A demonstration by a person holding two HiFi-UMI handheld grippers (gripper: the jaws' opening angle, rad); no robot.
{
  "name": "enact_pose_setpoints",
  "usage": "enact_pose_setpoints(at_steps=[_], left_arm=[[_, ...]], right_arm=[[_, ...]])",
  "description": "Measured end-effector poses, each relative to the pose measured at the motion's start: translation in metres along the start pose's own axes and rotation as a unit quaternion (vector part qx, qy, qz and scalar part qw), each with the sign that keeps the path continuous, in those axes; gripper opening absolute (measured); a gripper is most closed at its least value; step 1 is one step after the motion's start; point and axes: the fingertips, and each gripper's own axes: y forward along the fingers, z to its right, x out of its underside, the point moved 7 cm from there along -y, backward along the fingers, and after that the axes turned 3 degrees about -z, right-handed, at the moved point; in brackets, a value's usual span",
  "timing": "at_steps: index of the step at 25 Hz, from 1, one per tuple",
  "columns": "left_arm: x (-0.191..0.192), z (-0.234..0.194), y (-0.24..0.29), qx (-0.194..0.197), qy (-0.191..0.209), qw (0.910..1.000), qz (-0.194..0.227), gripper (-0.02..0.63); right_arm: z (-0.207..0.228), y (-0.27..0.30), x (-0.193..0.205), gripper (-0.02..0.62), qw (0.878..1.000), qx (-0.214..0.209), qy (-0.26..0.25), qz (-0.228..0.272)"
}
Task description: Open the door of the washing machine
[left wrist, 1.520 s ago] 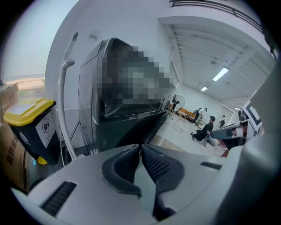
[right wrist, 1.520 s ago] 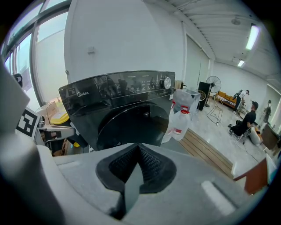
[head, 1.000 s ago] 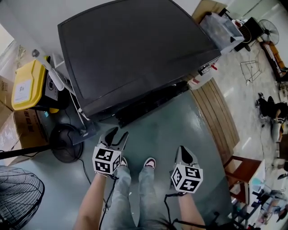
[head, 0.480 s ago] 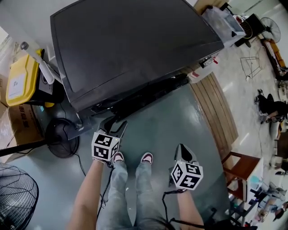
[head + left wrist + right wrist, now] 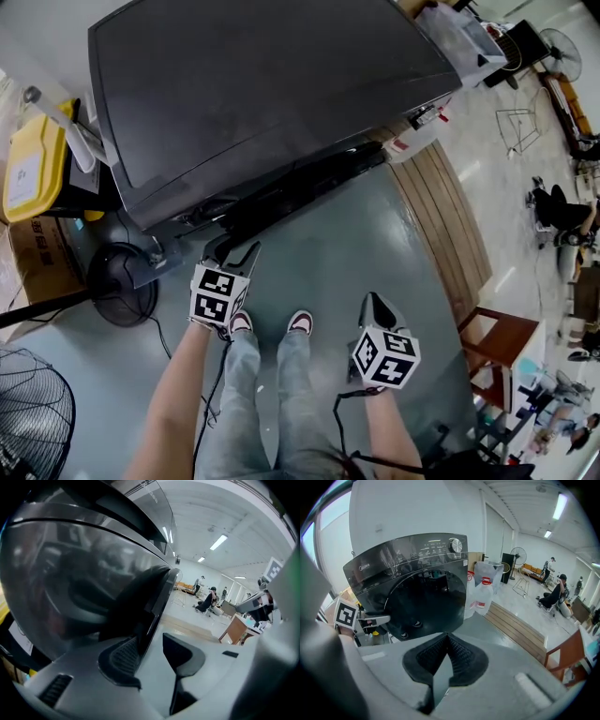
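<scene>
Glossy grey floor [image 5: 370,239], wooden slatted platform [image 5: 450,230], brown chair [image 5: 506,349], black fan [image 5: 33,427], ceiling strip lights [image 5: 219,542]

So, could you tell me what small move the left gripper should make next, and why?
Probably finish closing the left gripper on the door's edge: its jaws have just been closing and stand apart, with that dark edge between them and the pads not yet clamped on it.

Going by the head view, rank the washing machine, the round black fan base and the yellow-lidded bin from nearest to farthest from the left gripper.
From the left gripper, jaws just closing slightly, door edge between them, ungripped:
1. washing machine, directly ahead.
2. round black fan base, on the floor, left.
3. yellow-lidded bin, farther left, beside the machine.
</scene>
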Motion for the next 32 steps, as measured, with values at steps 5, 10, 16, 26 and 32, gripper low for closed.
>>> enact_pose_setpoints(at_steps=[5,10,16,26,32], left_arm=[[0.0,-0.004,0.001,-0.007,-0.001,1.0,-0.003,0.121],[0.001,-0.004,0.002,-0.003,0.004,1.0,-0.001,0.115],[0.0,-0.004,0.0,-0.005,0.007,0.9999,-0.006,0.107],[-0.003,-0.004,-0.001,-0.005,0.01,0.9997,-0.021,0.098],[0.004,0.009,-0.003,0.016,0.029,0.9989,-0.033,0.087]], right_arm=[[0.005,-0.001,0.005,0.005,1.0,0.004,0.006,-0.004],[0.011,-0.003,0.008,0.005,1.0,0.006,0.007,-0.005],[0.015,-0.005,0.011,0.005,1.0,0.004,0.01,-0.003],[0.023,-0.01,0.024,0.005,1.0,0.005,0.021,-0.009],[0.021,-0.01,0.024,0.005,1.0,0.003,0.025,-0.007]])
